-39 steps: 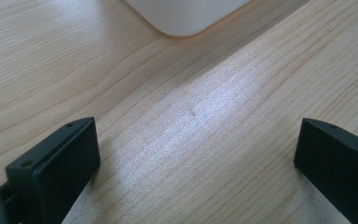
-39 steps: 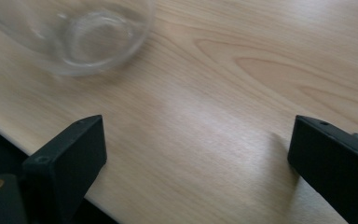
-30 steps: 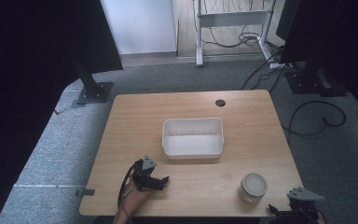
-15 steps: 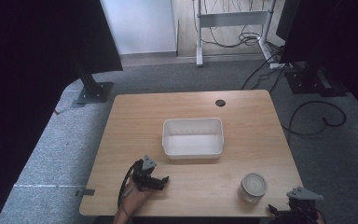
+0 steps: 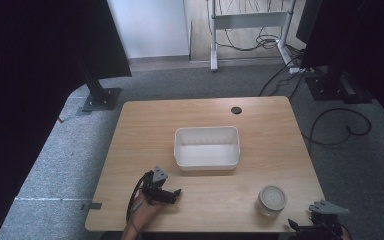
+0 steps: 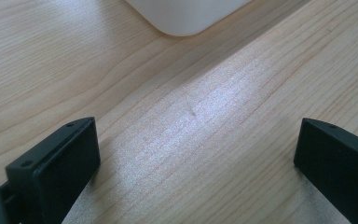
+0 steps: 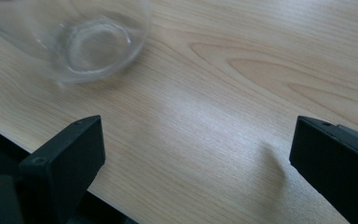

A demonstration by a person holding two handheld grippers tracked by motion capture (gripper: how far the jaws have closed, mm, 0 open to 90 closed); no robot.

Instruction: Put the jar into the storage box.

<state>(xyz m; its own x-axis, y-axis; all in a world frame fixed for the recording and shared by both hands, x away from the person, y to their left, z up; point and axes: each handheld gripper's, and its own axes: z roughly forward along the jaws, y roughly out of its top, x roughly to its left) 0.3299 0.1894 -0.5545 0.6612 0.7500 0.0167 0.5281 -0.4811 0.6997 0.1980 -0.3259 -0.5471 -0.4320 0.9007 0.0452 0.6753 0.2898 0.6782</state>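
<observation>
A white rectangular tub (image 5: 207, 147) stands empty at the middle of the wooden table (image 5: 145, 130); its rounded corner (image 6: 186, 18) tops the left gripper view. A clear glass jar (image 5: 272, 200) stands near the front right edge, and its base (image 7: 86, 42) lies up and left of the right jaws. My left gripper (image 5: 172, 194) rests low over the front left of the table, held by a hand, jaws wide apart over bare wood (image 6: 196, 140). My right gripper (image 5: 310, 227) hovers at the front right corner, just right of the jar, jaws spread with nothing between them (image 7: 196, 154).
A round cable hole (image 5: 236, 110) sits near the table's far edge. Beyond the table lie grey carpet, dark stands (image 5: 100, 97) at left and right, and loose cables (image 5: 340, 117) on the floor. The table's front edge runs close beneath both grippers.
</observation>
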